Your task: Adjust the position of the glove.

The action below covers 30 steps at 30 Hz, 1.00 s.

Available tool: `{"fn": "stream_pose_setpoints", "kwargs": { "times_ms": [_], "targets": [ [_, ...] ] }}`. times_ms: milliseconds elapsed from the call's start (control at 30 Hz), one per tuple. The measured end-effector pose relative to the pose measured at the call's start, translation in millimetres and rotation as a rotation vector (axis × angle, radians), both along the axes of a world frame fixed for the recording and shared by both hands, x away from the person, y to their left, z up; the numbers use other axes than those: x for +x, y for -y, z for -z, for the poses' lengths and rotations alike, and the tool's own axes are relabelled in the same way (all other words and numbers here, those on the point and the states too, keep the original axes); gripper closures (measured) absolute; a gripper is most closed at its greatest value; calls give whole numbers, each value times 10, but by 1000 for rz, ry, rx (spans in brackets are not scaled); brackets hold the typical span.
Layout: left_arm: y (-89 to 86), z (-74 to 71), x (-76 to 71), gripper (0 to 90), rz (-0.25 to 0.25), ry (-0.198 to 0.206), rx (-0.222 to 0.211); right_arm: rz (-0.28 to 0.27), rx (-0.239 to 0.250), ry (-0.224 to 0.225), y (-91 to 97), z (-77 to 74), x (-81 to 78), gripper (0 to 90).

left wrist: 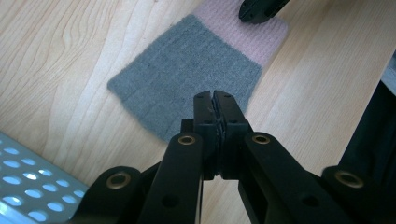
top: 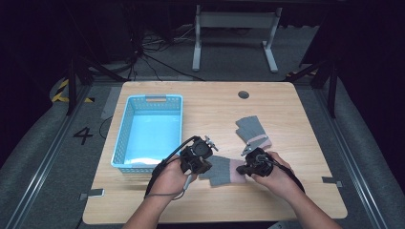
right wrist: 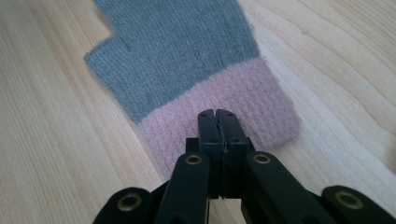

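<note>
I had a light wooden table (top: 286,191) under both tools, with a pale blue perforated basket (top: 125,132) standing off beyond my left gripper (top: 202,167), well clear of its tips. A second knit glove (top: 253,132) lay just past my right gripper (top: 244,168), apart from the one I was working. That one, a grey knit glove (left wrist: 187,79) with a pink cuff (right wrist: 233,93), lay flat on the wood between the two tools: its grey finger end sat right under the left tips, and the cuff sat under the right tips. Both pairs of jaws were pressed together, closed at the fabric's edges; I could not tell whether either had a fold pinched between the pads or merely rested on it. I judged the glove to be very light, limp and stretchy, likely to sag and drape from any single hold, and not fragile or slippery. The ribbed cuff looked like the firmest place to take it, with the finger end as the second hold.
</note>
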<state>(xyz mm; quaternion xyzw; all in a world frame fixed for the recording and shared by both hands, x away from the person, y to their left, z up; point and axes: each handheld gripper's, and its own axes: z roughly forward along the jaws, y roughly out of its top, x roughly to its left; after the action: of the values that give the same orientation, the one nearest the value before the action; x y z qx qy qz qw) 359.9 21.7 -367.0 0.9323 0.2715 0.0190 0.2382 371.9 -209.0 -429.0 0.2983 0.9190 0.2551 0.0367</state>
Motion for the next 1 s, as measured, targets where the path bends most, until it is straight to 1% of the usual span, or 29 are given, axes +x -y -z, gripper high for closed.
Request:
{"fn": "stream_pose_setpoints", "kwargs": {
  "times_ms": [200, 333, 533, 667, 800, 1000],
  "targets": [
    [35, 17, 19, 884, 6, -5, 12, 7, -4, -7, 41, 1, -19, 900],
    [39, 26, 25, 885, 4, -3, 15, 22, -21, -16, 91, -10, -49, 900],
    [26, 6, 37, 884, 3, 3, 10, 35, -31, -28, 174, -23, -70, 900],
    [27, -9, 46, 885, 5, 4, 5, 54, -38, -44, 229, -31, -100, 900],
    [27, -22, 56, 885, 8, 6, 3, 60, -51, -46, 240, -42, -127, 900],
    [30, -40, 58, 881, 9, 8, -3, 63, -46, -51, 252, -57, -151, 900]
  ]
}}
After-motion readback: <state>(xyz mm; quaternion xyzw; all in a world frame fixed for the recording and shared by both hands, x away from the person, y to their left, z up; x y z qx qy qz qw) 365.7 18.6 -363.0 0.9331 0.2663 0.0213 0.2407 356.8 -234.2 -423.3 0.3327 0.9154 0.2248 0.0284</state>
